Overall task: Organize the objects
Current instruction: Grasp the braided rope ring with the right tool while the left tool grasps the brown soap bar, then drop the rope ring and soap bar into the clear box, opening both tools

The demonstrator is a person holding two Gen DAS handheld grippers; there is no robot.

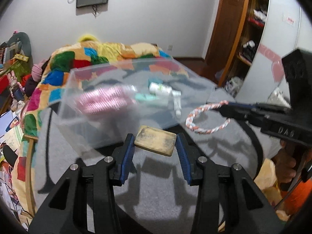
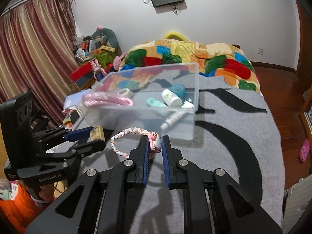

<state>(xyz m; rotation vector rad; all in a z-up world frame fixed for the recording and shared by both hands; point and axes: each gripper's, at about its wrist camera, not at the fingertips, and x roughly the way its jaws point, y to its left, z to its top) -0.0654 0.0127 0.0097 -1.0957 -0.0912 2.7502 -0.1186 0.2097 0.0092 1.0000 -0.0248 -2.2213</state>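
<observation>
Left gripper (image 1: 155,143): closing on a tan wooden block (image 1: 155,140), holding it just before the clear plastic box (image 2: 156,81). Right gripper (image 2: 154,146): pinching the charm end of a braided pink-and-white ring (image 2: 119,146). The box is sitting on the grey bed cover (image 2: 234,146), containing pink rope (image 2: 109,100), a white bottle (image 2: 171,97), tubes and a teal jar (image 2: 177,89).
</observation>
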